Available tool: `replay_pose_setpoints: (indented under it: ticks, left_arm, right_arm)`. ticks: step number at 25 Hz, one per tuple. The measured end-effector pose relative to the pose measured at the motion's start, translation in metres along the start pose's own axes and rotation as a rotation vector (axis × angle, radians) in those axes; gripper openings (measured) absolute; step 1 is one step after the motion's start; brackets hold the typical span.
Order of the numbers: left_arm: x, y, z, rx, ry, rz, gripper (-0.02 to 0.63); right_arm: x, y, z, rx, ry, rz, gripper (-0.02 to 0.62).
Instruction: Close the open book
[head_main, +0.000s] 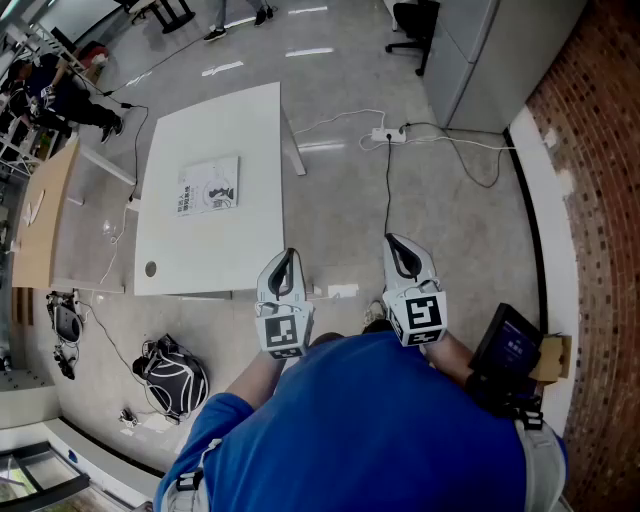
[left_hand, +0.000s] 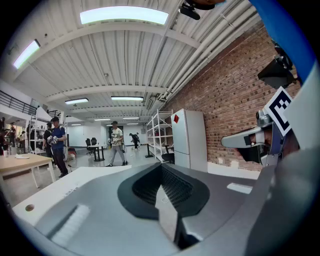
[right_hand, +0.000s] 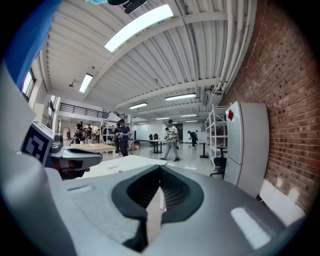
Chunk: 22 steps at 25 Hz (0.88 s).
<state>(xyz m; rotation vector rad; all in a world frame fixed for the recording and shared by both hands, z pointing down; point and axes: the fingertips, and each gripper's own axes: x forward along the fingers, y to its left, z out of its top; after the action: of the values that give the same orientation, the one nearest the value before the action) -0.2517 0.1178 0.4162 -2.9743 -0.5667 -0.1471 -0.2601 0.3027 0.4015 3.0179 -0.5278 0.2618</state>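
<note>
A white book (head_main: 208, 186) with a dark drawing on its upper face lies flat on the white table (head_main: 215, 250), towards the far half. I cannot tell from here whether it is open. Both grippers hang off the table, close to the person's blue-shirted body and over the floor. My left gripper (head_main: 283, 262) is by the table's near right corner; its jaws meet with nothing between them (left_hand: 161, 172). My right gripper (head_main: 400, 248) is further right, jaws also closed and empty (right_hand: 160, 172). The table top (left_hand: 65, 182) shows low at the left of the left gripper view.
A wooden table (head_main: 40, 215) stands left of the white one. A black bag (head_main: 172, 378) and cables lie on the floor at lower left. A power strip (head_main: 388, 134) with cords lies ahead, before a grey cabinet (head_main: 490, 50). A brick wall (head_main: 600, 180) runs along the right. People walk in the distance.
</note>
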Motion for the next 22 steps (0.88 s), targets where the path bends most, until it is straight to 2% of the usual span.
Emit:
replay_pose_setpoints:
  ticks: [3, 7, 10, 17, 22]
  left_arm:
    - [0.011, -0.007, 0.001, 0.005, 0.007, 0.008, 0.006]
    - [0.06, -0.038, 0.012, 0.016, 0.022, 0.006, 0.006]
    - [0.089, -0.05, 0.015, 0.03, 0.039, 0.001, 0.006]
    - [0.136, -0.046, 0.017, 0.038, 0.042, -0.003, 0.006]
    - [0.184, -0.02, 0.011, 0.018, 0.037, 0.019, 0.006]
  right_arm:
    - [0.004, -0.012, -0.001, -0.005, 0.0, 0.01, 0.003]
    - [0.022, -0.067, -0.002, 0.011, 0.012, 0.016, 0.003]
    - [0.037, -0.093, -0.004, 0.026, 0.015, 0.025, 0.003]
    - [0.076, -0.115, -0.004, 0.033, 0.016, 0.043, 0.003]
    - [0.13, -0.124, 0.001, 0.007, 0.022, 0.07, 0.003]
